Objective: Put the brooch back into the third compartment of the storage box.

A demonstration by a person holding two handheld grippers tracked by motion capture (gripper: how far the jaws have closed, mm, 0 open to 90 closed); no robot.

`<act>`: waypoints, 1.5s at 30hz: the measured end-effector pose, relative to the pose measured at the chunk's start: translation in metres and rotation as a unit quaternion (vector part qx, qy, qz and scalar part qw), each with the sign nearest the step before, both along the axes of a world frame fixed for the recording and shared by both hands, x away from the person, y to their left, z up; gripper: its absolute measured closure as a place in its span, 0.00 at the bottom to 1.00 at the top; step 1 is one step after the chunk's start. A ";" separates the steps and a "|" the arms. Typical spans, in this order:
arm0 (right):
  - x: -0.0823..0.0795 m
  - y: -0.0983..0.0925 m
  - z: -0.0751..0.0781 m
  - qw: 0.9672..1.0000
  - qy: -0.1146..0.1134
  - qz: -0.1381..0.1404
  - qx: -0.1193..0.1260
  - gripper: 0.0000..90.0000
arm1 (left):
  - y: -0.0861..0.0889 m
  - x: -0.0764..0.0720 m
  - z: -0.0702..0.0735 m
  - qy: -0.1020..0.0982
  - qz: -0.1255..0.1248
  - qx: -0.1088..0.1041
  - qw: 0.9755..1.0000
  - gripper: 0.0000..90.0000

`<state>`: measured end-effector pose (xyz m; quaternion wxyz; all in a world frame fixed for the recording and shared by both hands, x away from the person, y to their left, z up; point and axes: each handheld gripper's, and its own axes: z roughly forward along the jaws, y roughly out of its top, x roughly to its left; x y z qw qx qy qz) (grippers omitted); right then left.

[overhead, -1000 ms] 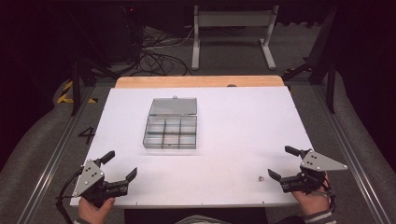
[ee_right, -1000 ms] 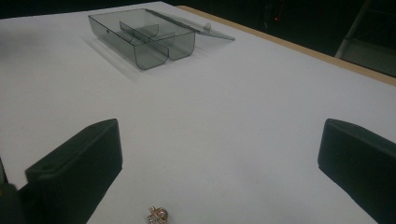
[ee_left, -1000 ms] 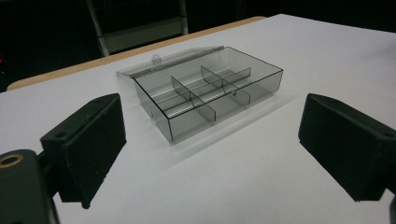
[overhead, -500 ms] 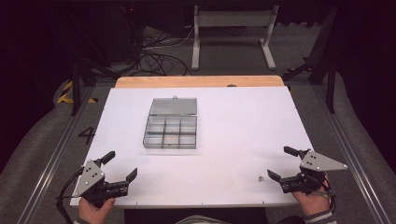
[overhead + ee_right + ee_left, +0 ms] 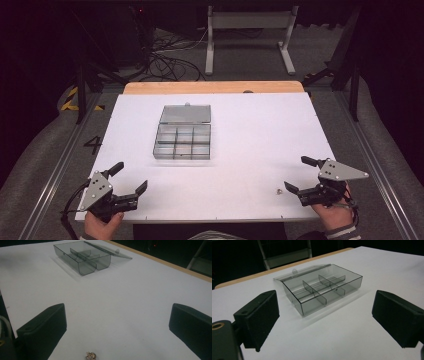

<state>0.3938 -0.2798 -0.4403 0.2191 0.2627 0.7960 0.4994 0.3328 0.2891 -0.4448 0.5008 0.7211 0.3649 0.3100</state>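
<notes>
A: Status?
B: Not started. Box [image 5: 183,134] open at 12 o'clock, looks empty. Stud [image 5: 279,190] on table [image 5: 260,125], just left of right gripper [image 5: 301,175].
A: Jaws?
B: Both wide, empty. Left gripper [image 5: 131,176] idle at 7.

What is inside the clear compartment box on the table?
The clear compartment box stands open, its lid laid flat behind it. Its compartments look empty apart from the dividers. One tiny dark speck near the front wall is too small to identify. A small metallic piece lies outside, near the right gripper.
</notes>
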 end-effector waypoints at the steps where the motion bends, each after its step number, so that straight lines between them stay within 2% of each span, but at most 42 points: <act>1: 0.000 0.001 0.002 1.000 0.000 0.001 -0.001 0.02 | 0.000 0.000 0.000 0.001 0.001 0.001 1.000 0.09; 18: 0.019 0.019 0.014 0.999 0.015 0.032 -0.013 0.01 | -0.001 0.002 -0.001 0.005 0.000 0.007 1.000 0.09; 19: 0.019 0.019 0.014 0.999 0.015 0.032 -0.013 0.01 | -0.002 0.002 -0.002 0.008 0.001 0.002 1.000 0.09; 25: 0.026 0.030 0.019 0.999 0.018 0.045 -0.020 0.01 | -0.002 0.003 -0.002 0.009 0.001 0.004 1.000 0.09; 31: 0.030 0.033 0.020 0.998 0.025 0.049 -0.022 0.01 | -0.003 0.003 -0.002 0.011 -0.001 0.002 1.000 0.09; 38: 0.033 0.038 0.022 0.997 0.047 0.059 -0.029 0.01 | -0.003 0.003 -0.002 0.011 -0.002 0.003 1.000 0.09; 45: 0.032 0.038 0.024 0.994 0.076 0.067 -0.043 0.09 | -0.003 0.003 -0.002 0.012 -0.002 0.004 1.000 0.09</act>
